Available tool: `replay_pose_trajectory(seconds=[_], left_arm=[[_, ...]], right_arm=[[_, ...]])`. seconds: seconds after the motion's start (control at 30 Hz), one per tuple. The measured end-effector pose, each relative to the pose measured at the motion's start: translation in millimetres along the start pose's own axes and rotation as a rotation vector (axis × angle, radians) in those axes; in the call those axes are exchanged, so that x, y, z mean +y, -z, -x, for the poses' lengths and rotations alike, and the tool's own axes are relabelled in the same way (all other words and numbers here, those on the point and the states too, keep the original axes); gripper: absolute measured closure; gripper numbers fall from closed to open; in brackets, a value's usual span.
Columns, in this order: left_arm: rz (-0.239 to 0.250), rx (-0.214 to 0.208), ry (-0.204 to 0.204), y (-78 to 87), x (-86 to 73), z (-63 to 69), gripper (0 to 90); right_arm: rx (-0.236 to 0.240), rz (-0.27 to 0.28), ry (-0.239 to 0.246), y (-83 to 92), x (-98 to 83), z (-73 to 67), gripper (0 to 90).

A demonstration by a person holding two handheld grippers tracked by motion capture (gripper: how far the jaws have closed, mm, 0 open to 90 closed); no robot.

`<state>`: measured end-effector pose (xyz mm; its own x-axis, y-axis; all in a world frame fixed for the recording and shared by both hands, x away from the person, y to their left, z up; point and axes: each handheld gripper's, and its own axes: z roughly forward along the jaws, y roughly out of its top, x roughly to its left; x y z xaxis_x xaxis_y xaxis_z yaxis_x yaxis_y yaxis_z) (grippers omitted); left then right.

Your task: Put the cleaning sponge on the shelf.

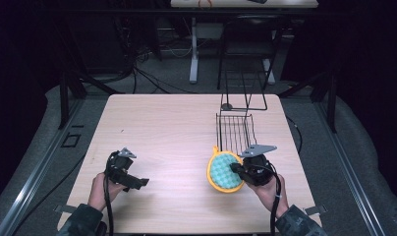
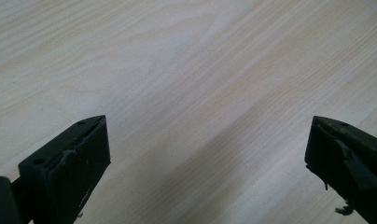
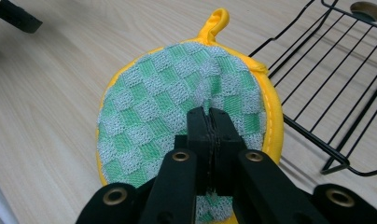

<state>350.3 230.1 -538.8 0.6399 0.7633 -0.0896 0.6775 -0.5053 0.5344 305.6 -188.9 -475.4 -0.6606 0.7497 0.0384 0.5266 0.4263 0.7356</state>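
Note:
A round pot holder (image 1: 224,173) with a green checked face, a yellow border and a yellow loop lies on the wooden table (image 1: 172,123), right of centre. In the right gripper view the pot holder (image 3: 154,102) sits just under the jaws, loop pointing away. My right gripper (image 1: 235,169) (image 3: 208,115) is shut, its jaws pinching a fold of the checked cloth. My left gripper (image 1: 140,183) (image 2: 207,154) hovers low over bare wood at the near left, open with nothing between its jaws.
A black wire rack (image 1: 234,132) (image 3: 326,88) lies just beyond the pot holder, its near edge close to the yellow loop. A black wire frame (image 1: 243,96) stands behind it. The left gripper's tip (image 3: 14,16) shows far off in the right gripper view.

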Motion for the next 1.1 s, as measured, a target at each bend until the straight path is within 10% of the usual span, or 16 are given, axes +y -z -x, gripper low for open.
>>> replay_pose_trajectory(seconds=[1.1], left_arm=[[-0.003,-0.003,-0.001,-0.3,0.1,0.1,0.0]], right_arm=[[-0.093,0.057,-0.042,22.8,4.6,28.1,88.9]])
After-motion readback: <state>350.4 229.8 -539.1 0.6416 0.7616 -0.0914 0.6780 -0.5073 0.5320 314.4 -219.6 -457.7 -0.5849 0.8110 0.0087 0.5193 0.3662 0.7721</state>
